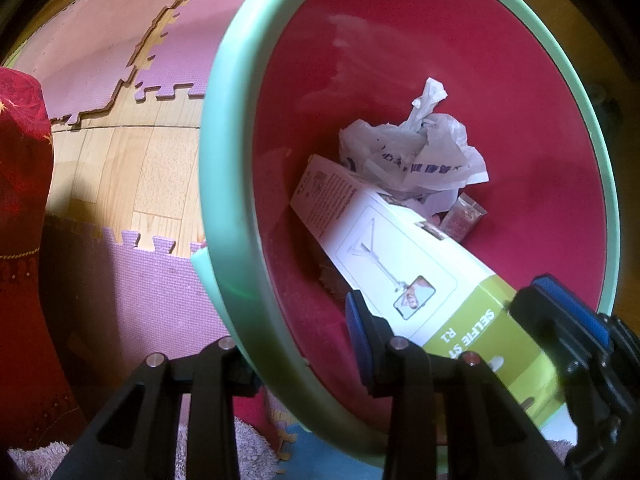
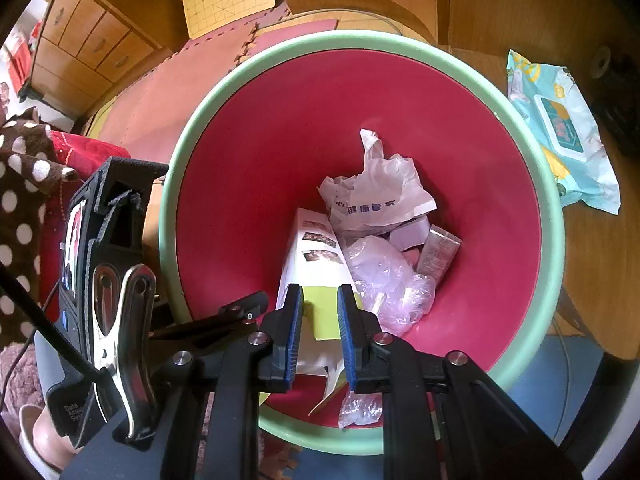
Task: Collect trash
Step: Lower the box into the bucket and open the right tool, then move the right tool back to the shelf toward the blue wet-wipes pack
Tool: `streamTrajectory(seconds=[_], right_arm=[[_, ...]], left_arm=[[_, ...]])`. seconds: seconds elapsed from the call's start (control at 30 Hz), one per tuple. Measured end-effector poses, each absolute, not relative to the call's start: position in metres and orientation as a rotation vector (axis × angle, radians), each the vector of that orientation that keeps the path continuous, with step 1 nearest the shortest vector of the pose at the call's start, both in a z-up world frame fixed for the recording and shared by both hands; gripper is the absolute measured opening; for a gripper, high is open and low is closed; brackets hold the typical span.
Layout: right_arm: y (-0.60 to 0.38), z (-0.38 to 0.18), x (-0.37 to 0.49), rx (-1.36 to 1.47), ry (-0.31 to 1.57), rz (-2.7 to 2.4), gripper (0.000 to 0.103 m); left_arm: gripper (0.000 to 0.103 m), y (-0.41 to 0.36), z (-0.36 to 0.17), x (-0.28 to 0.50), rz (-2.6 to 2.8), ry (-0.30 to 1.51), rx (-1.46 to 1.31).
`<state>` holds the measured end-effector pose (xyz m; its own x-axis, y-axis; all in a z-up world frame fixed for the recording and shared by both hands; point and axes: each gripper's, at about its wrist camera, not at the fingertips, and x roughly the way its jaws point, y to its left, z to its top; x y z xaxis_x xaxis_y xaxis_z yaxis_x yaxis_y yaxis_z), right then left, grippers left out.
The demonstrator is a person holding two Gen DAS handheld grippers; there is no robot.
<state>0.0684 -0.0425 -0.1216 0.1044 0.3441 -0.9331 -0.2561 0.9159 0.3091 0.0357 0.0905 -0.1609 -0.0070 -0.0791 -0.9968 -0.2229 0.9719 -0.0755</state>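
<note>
A round bin with a green rim [image 1: 224, 208] [image 2: 192, 148] and red inside stands on the floor. My left gripper [image 1: 292, 340] is shut on the near rim, one finger outside and the blue-padded finger inside. In the bin lie a crumpled white plastic bag [image 1: 416, 152] [image 2: 376, 196], a clear plastic wrap [image 2: 388, 280], a small packet [image 1: 464, 216] [image 2: 438, 252] and a long white selfie-stick box [image 1: 384, 248] [image 2: 316, 248]. My right gripper [image 2: 320, 320] [image 1: 532, 320] is shut on the box's green end, which leans on the near side of the bin.
Pink and purple foam mats [image 1: 120, 40] cover part of the wooden floor [image 1: 132, 168]. A red cloth [image 1: 20, 240] hangs at the left. A blue wet-wipe pack [image 2: 560, 136] lies on a wooden surface right of the bin. Wooden drawers [image 2: 88, 48] stand behind.
</note>
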Motion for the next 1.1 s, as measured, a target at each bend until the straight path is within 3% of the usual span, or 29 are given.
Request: streamTrajectory(seconds=[0.2,1.1], right_arm=[[-0.047,-0.100,0.067,0.090,1.320,0.443,0.029],[-0.131,-0.035,0.056,0.048,1.053,0.260,0.030]], left_arm=[[0.036,0.091,-0.160,0.036,0.116,1.578,-0.237],[0.037,0.090,-0.158,0.036,0.122,1.576,-0.232]])
